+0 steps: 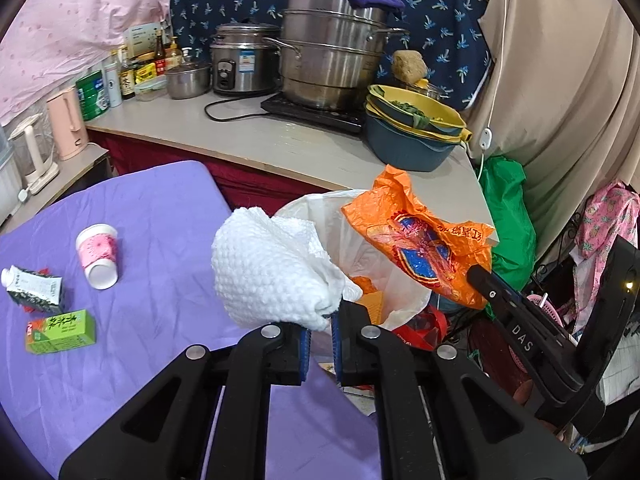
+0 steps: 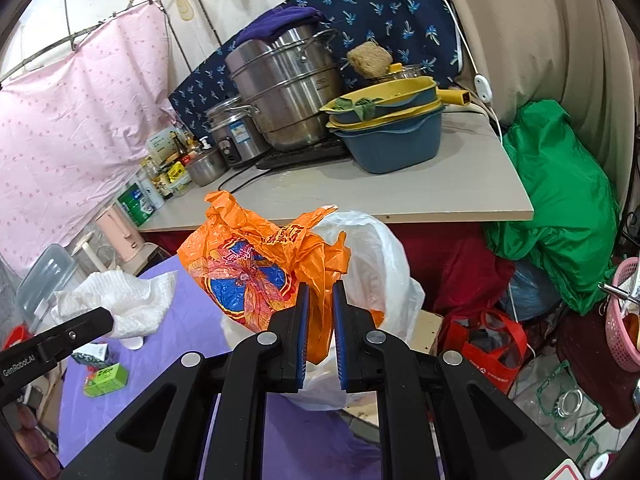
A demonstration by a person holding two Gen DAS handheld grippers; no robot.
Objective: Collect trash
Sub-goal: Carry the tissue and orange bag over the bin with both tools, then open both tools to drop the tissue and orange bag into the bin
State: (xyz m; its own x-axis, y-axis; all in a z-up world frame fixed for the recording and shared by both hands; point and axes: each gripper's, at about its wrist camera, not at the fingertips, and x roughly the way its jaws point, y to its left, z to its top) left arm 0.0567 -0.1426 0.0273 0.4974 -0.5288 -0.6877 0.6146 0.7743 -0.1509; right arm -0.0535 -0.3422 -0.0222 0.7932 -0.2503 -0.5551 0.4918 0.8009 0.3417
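Observation:
My left gripper [image 1: 320, 328] is shut on a crumpled white paper towel [image 1: 268, 268] and holds it above the purple table [image 1: 160, 220], beside the mouth of a white plastic bag [image 1: 332, 216]. My right gripper [image 2: 320, 300] is shut on an orange plastic bag [image 2: 256, 264], holding it over the white bag [image 2: 376, 264]. The orange bag [image 1: 424, 240] and right gripper [image 1: 492, 288] also show in the left wrist view. A paper cup [image 1: 98, 256], a crushed carton [image 1: 32, 288] and a green box [image 1: 60, 332] lie on the table's left.
A counter [image 1: 280, 136] behind holds steel pots [image 1: 332, 52], a rice cooker [image 1: 244, 64], stacked basins [image 1: 416, 132] and bottles. A green bag [image 2: 560, 208], red bag [image 2: 488, 344] and pink basket [image 2: 624, 316] clutter the floor at right.

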